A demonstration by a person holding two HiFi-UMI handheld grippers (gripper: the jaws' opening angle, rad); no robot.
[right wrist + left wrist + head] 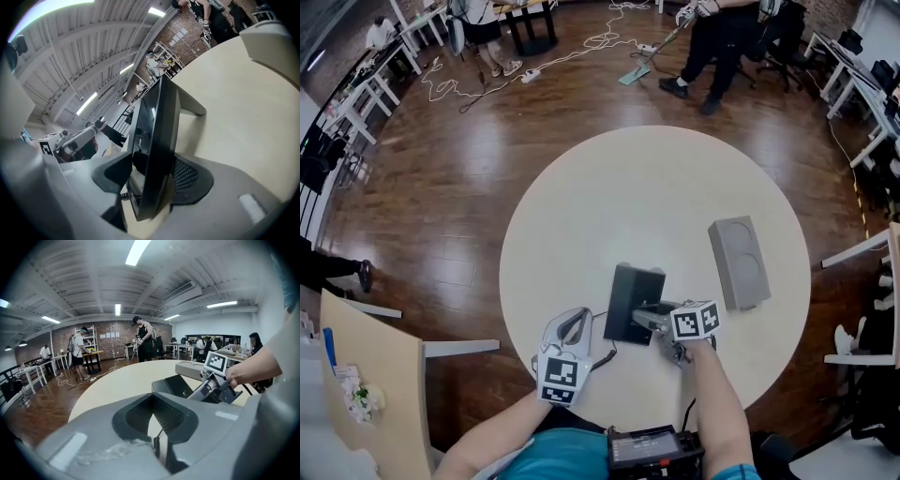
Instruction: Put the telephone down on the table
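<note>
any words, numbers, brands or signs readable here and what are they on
No readable text in any view.
Cubes on left gripper and right gripper: black-and-white square patterns only, no letters.
Sheets on the brick wall: too small to read.
Telephone: no print to be made out.
Gray box: blank.
Black device at the head view's bottom edge: too blurred to read.

A flat grey box (pixel 739 262) with two round hollows lies near the right gripper (pixel 641 316), beyond it and to its right, not touching it. Far beyond that gripper, white cables (pixel 581 49) trail in loops over the dark wooden floor (pixel 441 216), and a person in black (pixel 712 52) stands holding a long-handled tool (pixel 654 49). Desks (pixel 862 84) line the room's edge to the gripper's right.
</note>
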